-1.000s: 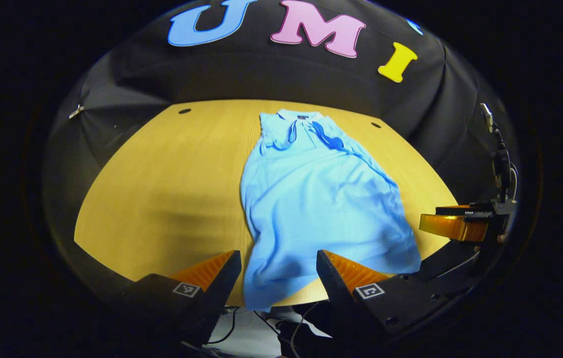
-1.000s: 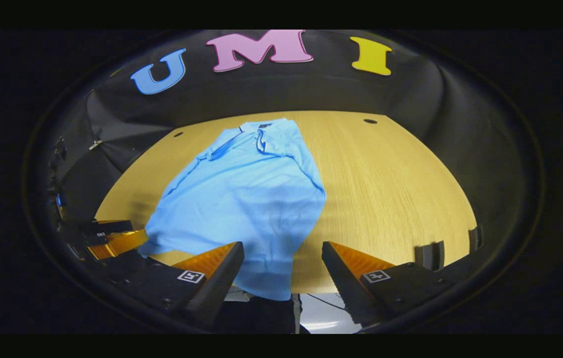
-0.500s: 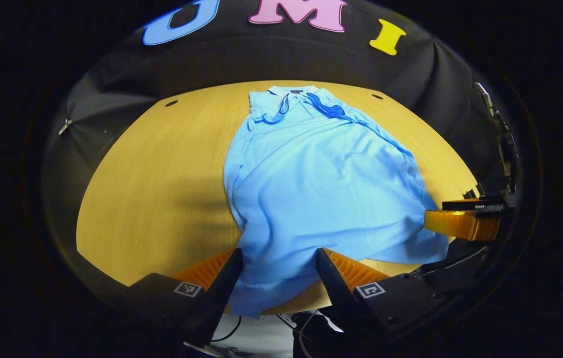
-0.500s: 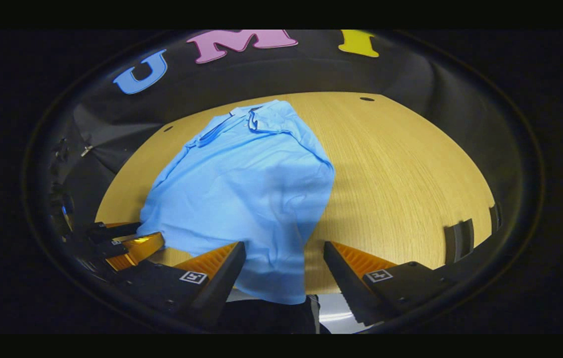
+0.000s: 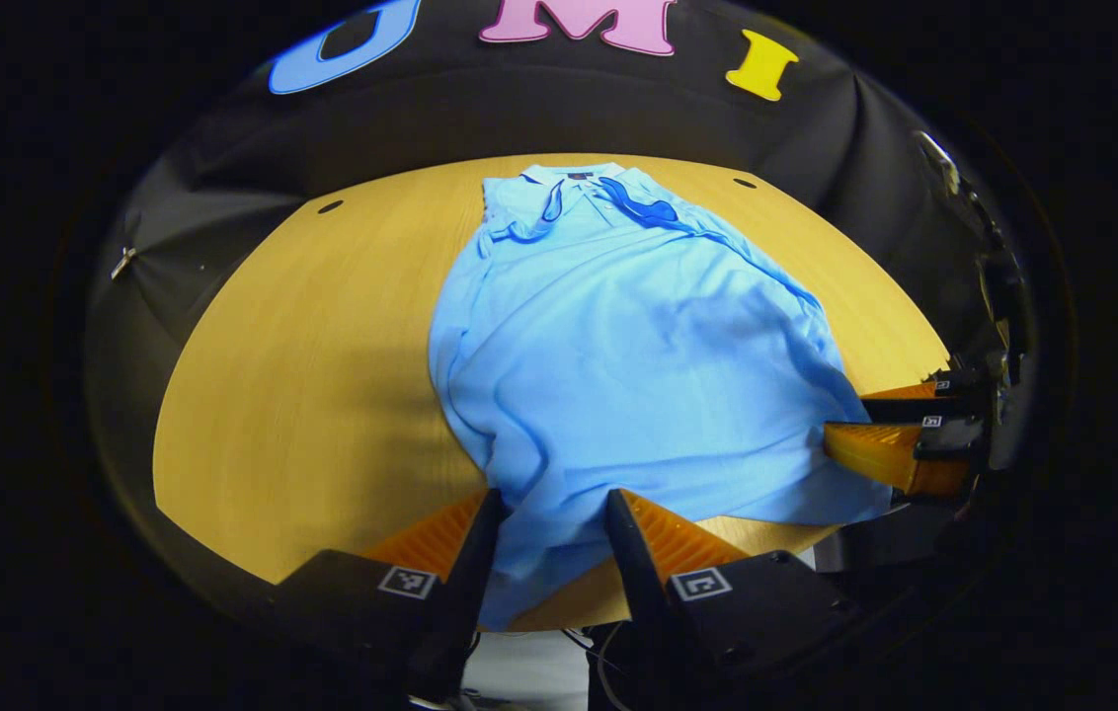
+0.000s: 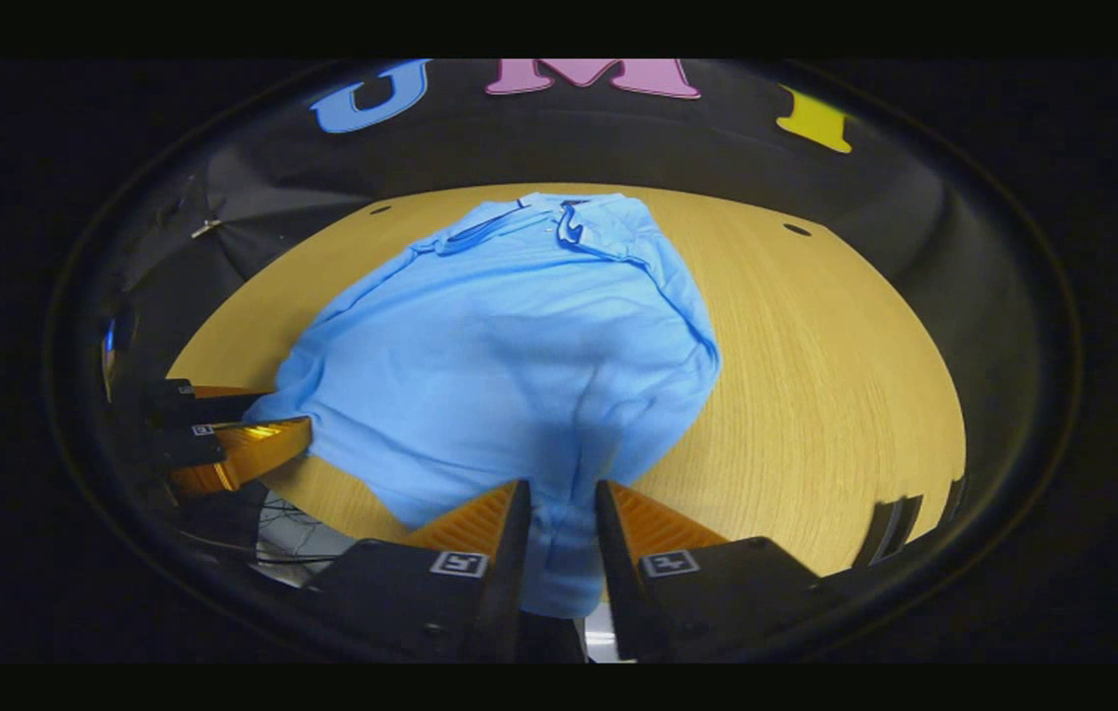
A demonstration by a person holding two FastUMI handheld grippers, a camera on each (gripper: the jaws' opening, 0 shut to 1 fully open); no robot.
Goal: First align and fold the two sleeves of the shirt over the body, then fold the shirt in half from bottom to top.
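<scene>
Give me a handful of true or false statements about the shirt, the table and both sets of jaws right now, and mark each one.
1. The shirt is light blue. True.
2. The shirt's collar end lies at the near edge of the table. False: the collar is at the far side, towards the booth wall, and the hem is nearest the grippers.
3. The right gripper has its jaws narrowed around the shirt's bottom edge. True.
4. The shirt is already folded in half from bottom to top. False: its body is spread out at full length.
5. The left gripper holds a loose sleeve. False: hem fabric sits between its jaws.
</scene>
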